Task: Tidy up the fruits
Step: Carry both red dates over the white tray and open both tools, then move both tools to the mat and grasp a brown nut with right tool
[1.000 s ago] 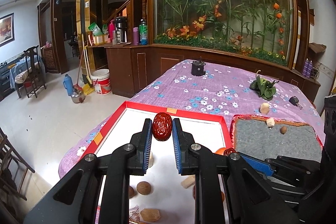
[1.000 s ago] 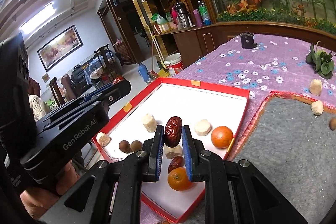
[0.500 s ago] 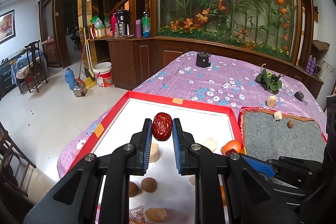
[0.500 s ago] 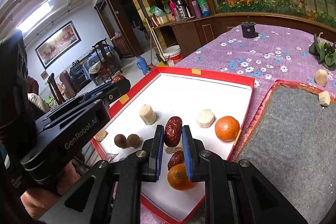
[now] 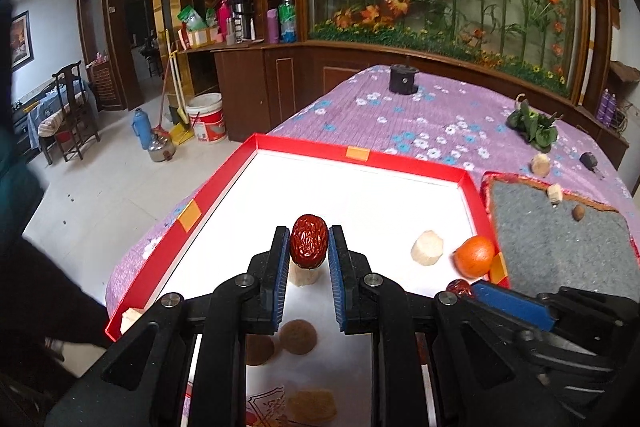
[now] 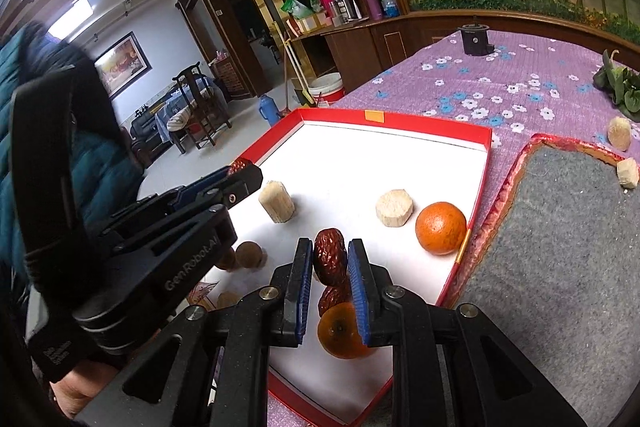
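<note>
Red tray [image 5: 424, 169] holds orange [image 5: 474, 255], walnuts [image 5: 298, 337] (both grippers clamp dates)

Tray [image 5: 362, 163] on table, left of mat [image 5: 560, 247]; 2 oranges [image 6: 441, 222] in tray's right side.
</note>
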